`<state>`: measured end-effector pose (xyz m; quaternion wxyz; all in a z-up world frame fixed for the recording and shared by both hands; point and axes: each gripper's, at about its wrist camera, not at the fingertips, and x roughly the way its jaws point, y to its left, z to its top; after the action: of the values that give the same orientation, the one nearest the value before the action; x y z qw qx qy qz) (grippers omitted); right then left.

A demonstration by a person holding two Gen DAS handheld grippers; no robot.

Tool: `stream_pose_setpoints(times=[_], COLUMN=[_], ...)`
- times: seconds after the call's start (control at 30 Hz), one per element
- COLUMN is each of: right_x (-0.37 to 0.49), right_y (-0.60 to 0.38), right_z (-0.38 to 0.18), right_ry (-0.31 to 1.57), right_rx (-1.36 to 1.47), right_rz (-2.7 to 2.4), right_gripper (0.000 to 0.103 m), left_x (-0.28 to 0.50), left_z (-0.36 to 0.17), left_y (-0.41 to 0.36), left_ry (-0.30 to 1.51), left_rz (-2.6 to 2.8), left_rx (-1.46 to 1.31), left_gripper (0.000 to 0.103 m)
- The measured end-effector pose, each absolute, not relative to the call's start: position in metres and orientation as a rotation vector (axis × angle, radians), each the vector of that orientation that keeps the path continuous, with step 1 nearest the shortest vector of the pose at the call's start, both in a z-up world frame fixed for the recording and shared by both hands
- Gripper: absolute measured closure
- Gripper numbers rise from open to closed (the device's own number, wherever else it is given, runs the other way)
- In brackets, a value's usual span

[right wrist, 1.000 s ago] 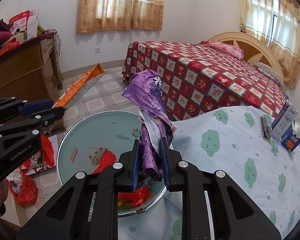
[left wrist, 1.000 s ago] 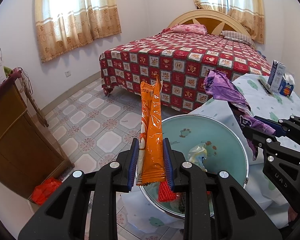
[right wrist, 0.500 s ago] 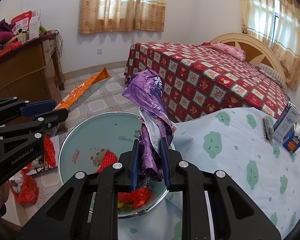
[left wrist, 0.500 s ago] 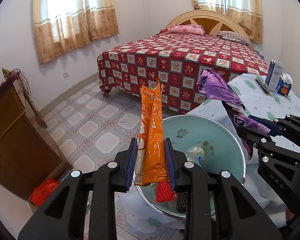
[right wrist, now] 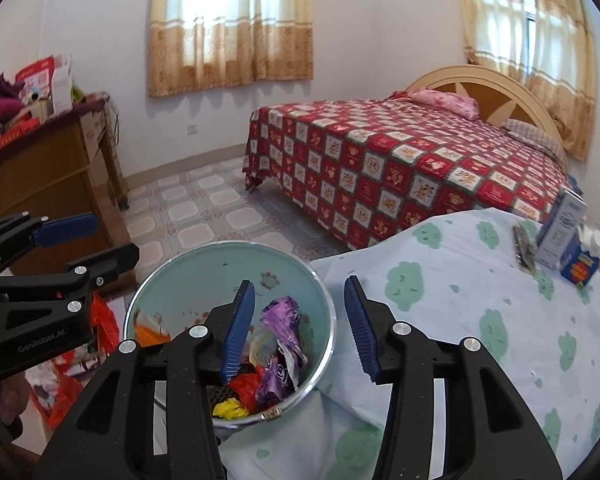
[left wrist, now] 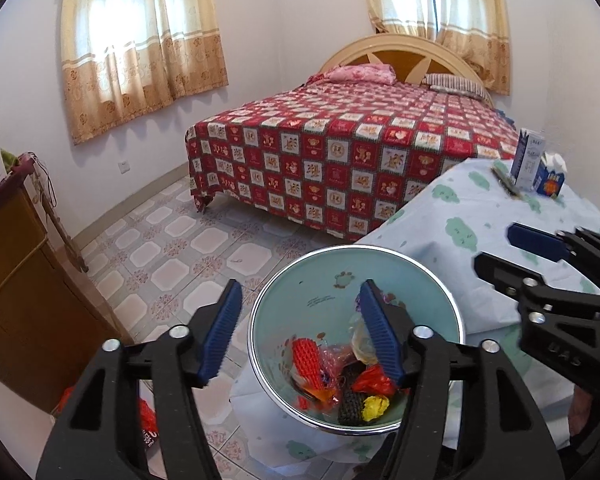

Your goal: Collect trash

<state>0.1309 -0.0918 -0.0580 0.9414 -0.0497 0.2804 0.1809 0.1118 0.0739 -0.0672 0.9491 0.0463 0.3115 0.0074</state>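
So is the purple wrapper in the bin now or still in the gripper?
In the bin. The purple wrapper lies crumpled inside the bin on other trash; the right gripper, its jaws just opened, holds nothing.

Two black plastic grippers, left gripper (left wrist: 300, 328) and right gripper (right wrist: 300, 324), with ribbed blue pads (left wrist: 220, 332) and silver screws (left wrist: 178, 332) (white lettering on the side).
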Motion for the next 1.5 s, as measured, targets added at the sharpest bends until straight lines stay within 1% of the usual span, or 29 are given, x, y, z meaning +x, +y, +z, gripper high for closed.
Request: stream_pose_setpoints(times=[0.07,0.17,0.37,0.47,0.67,0.77,1.5], right_x=[0.121,0.102,0.076,0.069,0.065,0.061,0.052], right_y=[-0.1,-0.113,-0.134,-0.14,-0.145,-0.144,-0.132], right_z=[-0.053,-0.042,-0.019,-0.014,-0.012,-0.011,-0.004], right_ry=[0.554,0.516,0.442,0.425,0.424,0.419,0.399], right_rx=[-0.089,-0.086,-0.073,-0.069,-0.063,-0.066,-0.086], right_rz=[0.35,0.316,0.272,0.258,0.244,0.242,0.244], right_gripper=[0.051,0.049,0.044,0.042,0.042,0.042,0.04], left_x=[0.106,0.095,0.078,0.071,0.065,0.062,0.056], left_z=[-0.059,-0.046,-0.028,-0.021,-0.014,-0.01,-0.005], left_y=[0.074,0.071,0.06,0.056,0.057,0.059,0.061], left_ry=[0.612,0.571,0.516,0.494,0.474,0.461,0.444], left_rz=[0.01,0.002,-0.015,-0.022,-0.023,-0.02,-0.021], left_rx=[0.093,0.083,0.091,0.103,0.103,0.096,0.1], left_gripper=[0.039,0.034,0.033,0.03,0.028,0.024,0.021])
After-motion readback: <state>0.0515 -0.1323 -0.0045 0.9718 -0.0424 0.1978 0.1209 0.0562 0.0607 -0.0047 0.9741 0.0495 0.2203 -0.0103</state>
